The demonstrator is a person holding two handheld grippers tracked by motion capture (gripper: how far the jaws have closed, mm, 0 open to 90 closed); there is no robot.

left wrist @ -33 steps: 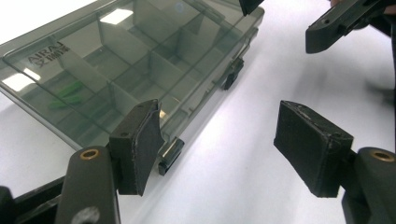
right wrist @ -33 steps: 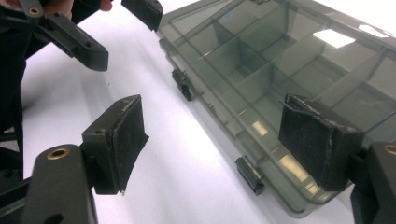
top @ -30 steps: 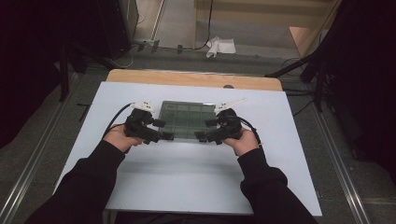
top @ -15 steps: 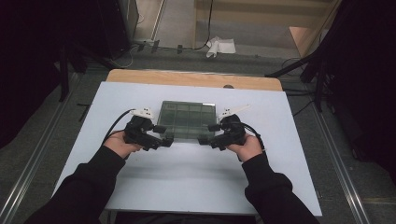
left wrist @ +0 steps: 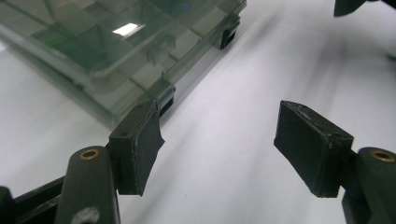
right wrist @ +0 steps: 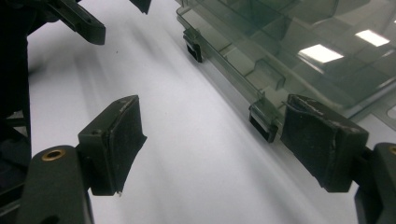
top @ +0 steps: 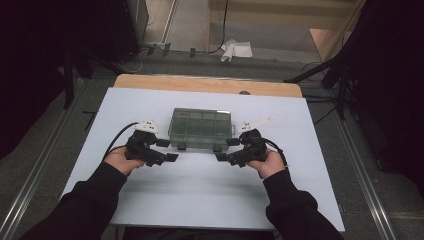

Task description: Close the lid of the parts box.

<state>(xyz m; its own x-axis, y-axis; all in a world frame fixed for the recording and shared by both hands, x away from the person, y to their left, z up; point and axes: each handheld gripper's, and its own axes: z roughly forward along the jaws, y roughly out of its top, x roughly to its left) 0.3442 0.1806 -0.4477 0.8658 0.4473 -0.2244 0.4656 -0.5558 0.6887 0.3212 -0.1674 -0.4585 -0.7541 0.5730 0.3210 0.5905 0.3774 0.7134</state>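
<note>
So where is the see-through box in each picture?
High view: the clear compartment box lies mid-table, between both grippers.
Left gripper view: upper left, by the left jaw.
Right gripper view: upper right, by the right jaw.
Shared landmark: the black latches on its near edge.

black sleeves [top: 90, 200], black tools

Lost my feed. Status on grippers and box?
Left gripper, right gripper: open, empty, flanking the box's near edge. Compartment box shut, flat on table. Nothing in the way.
</note>
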